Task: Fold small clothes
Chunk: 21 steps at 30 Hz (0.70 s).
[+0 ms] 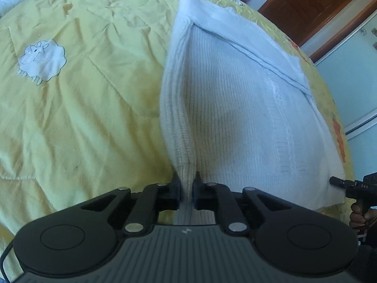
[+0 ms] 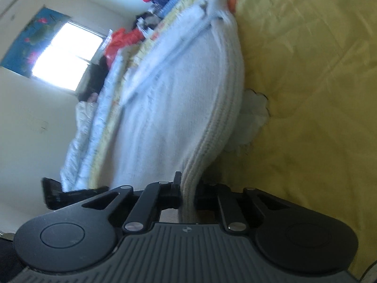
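The left tongs point(image 1: 187, 188) pinch the ribbed hem of a white knit sweater point(image 1: 235, 108), the fabric gathered between the two black fingers. The right tongs point(image 2: 187, 191) are clamped on a ribbed corner of the same sweater point(image 2: 169, 108); seen from the left wrist, they point(image 1: 339, 182) grip the garment's near right corner, with the person's hand point(image 1: 359, 215) on the handle. The sweater is lifted along its near edge and stretches away over a yellow quilt point(image 1: 82, 106) on a bed, a folded flap lying across its far part. The quilt bears a printed white sheep point(image 1: 41, 59) and orange carrots point(image 1: 339, 139). Beyond the bed stand a brown wooden door point(image 1: 313, 2), a bright window point(image 2: 68, 63) and piled red clothing point(image 2: 117, 42).
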Each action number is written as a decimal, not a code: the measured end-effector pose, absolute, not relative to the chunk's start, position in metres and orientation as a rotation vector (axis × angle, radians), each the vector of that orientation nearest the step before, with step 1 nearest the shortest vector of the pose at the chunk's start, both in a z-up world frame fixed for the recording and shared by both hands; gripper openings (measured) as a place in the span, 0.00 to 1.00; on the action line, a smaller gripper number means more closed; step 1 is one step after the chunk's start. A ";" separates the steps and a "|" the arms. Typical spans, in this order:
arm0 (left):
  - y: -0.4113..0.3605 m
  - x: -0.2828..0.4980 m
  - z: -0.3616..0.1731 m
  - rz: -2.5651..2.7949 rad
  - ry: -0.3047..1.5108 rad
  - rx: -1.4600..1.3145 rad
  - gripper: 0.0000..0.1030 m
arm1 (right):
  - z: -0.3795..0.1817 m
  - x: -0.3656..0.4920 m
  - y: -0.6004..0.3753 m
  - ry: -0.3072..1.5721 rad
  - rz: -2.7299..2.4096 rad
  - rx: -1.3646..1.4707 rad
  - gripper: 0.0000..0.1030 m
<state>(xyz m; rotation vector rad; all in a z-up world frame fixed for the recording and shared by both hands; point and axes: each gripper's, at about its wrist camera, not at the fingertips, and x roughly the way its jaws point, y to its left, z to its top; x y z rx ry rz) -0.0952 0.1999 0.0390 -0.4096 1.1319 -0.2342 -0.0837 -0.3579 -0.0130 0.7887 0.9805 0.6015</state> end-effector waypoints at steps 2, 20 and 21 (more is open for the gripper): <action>0.210 -0.090 0.047 -0.258 1.110 -0.471 0.09 | -0.002 -0.081 -0.365 0.923 0.636 0.849 0.12; 0.213 0.146 0.114 -0.331 0.698 -0.617 0.09 | 0.045 0.154 -0.406 0.537 0.600 1.077 0.13; 0.213 0.166 0.108 -0.304 0.693 -0.630 0.09 | 0.037 0.175 -0.408 0.555 0.549 1.085 0.13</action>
